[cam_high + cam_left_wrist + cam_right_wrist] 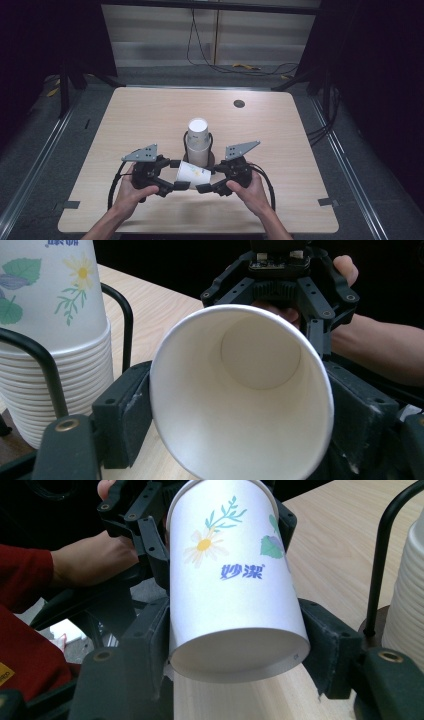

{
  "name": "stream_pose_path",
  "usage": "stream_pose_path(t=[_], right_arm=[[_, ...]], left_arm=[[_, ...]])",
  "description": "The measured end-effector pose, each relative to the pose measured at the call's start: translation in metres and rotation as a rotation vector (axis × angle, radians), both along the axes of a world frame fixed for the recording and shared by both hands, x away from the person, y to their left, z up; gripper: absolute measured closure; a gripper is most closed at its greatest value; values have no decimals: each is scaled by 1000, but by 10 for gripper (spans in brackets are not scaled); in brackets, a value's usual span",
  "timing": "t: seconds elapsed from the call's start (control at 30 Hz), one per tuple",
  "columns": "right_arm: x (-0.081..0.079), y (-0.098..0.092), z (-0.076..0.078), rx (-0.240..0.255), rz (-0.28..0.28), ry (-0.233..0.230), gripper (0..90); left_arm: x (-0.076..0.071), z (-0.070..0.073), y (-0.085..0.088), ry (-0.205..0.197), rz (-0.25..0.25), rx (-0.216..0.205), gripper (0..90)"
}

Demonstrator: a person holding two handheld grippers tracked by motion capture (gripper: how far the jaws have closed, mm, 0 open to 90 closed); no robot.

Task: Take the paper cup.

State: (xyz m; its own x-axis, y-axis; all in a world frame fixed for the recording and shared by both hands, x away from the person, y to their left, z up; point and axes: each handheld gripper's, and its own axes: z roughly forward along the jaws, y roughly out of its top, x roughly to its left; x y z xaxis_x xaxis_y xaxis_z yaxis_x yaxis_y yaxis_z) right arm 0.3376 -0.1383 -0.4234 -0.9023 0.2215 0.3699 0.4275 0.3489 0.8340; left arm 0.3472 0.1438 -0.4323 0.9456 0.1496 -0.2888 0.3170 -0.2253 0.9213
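Right gripper (235,645) is clamped on the base end of the paper cup (193,174); left gripper (235,420) has its jaws around the rim end, both pads on the wall, so the cup lies sideways between the two, just in front of the cup stack (198,142) in its wire holder (211,145). Thin, light and easily crushed, I'd say. Grip near the stiff base, squeeze lightly at the rim.

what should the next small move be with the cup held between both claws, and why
Probably let the left claw close snugly on the paper cup before the right claw lets go. The cup lies sideways above the table, its rim between the left claw's pads and its base gripped by the right, beside the cup stack.
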Motion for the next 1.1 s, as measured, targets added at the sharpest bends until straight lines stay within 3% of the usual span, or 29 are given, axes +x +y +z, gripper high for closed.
stream_pose_path(t=[0.17, 0.63, 1.1], right_arm=[[0, 1, -2, -9, -6, 10, 310], [0, 2, -4, -41, -43, 9, 209], [-1, -4, -2, -51, -110, -9, 136]], left_arm=[[0, 1, 2, -4, -7, -18, 244], [0, 2, 2, -8, 2, -12, 251], [-1, 6, 11, -20, 45, 22, 249]])
